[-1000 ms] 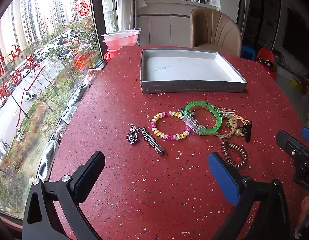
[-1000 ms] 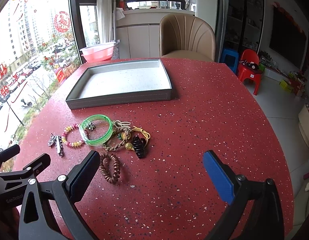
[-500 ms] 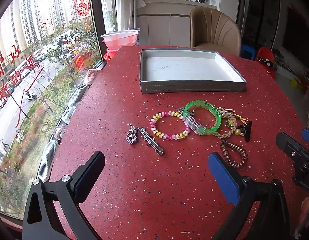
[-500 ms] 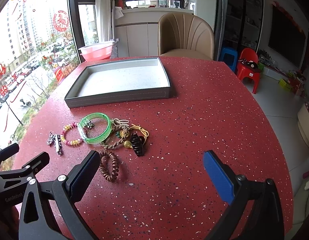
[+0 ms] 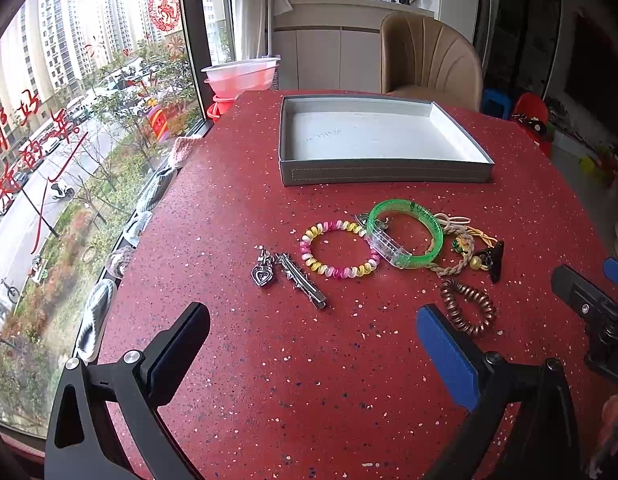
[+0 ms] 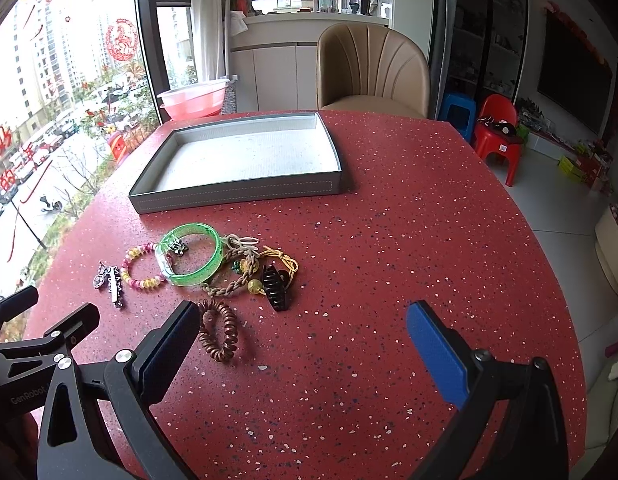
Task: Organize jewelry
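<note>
Jewelry sits in a loose cluster on the red speckled bench [image 5: 349, 380], all of it outside the shallow grey tray [image 5: 385, 172] beyond. From the window side: silver heart charm [image 5: 263, 274], silver bar clip [image 5: 303, 282], pink-and-yellow beaded bracelet [image 5: 337, 248], green translucent bangle [image 5: 405, 238] overlapping a braided cord tangle [image 6: 245, 268], black claw clip [image 6: 275, 286], brown coil hair tie [image 6: 218, 336]. Left gripper [image 5: 313, 334] hovers, jaws wide and empty. Right gripper [image 6: 303, 330] likewise, jaws wide, nothing held.
</note>
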A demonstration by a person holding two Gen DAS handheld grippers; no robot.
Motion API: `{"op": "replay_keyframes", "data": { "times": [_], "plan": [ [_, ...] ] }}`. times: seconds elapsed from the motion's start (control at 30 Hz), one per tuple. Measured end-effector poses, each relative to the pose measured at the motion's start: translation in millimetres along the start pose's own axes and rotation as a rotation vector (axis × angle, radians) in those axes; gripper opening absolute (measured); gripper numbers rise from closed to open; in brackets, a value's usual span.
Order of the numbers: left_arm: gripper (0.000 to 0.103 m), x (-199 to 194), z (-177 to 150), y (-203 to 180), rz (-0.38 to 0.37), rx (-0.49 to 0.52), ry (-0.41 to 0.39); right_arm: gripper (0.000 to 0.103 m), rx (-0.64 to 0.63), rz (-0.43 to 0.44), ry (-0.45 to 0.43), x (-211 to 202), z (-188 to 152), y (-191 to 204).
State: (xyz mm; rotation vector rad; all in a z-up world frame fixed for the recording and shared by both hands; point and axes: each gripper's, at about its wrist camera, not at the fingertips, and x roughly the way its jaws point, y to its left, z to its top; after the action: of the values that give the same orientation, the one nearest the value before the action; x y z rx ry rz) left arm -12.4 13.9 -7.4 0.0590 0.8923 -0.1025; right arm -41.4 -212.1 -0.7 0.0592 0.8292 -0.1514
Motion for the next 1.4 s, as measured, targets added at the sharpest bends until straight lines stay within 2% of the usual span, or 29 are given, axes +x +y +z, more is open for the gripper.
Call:
{"op": "replay_keyframes", "data": {
  "times": [0.6, 0.8, 0.9, 0.97, 1.17, 1.4],
  "plan": [
    [0.103, 2.8, -1.6, 0.0, -0.003, 0.006, 0.014, 0.103, 0.007, 0.008, 0.024, 5.5, 1.8, -2.7],
    [0.103, 7.9, -0.1, -0.8, -0.026, 0.023, 0.066, 0.103, 0.067, 0.085, 0.073, 13.9, 2.7, -8.0],
    [0.103, 15.6, 2.4, 2.3, -0.027, 0.007, 0.123, 0.103, 0.075, 0.104, 0.095, 19.1, 4.1, -9.0],
    [0.103, 22.4, 4.7, 5.2, -0.022, -0.011, 0.161, 0.103, 0.074, 0.122, 0.131, 24.8, 7.0, -10.1],
    [0.103, 48.9, 11.2, 10.3, -0.005, -0.064, 0.261, 0.103, 0.043, 0.129, 0.317, 56.1, 22.8, -13.4],
    [0.101, 68.3, 15.2, 11.0, -0.020, -0.146, 0.321, 0.103, -0.003, 0.118, 0.392, 81.3, 34.9, -15.0]
  ]
}}
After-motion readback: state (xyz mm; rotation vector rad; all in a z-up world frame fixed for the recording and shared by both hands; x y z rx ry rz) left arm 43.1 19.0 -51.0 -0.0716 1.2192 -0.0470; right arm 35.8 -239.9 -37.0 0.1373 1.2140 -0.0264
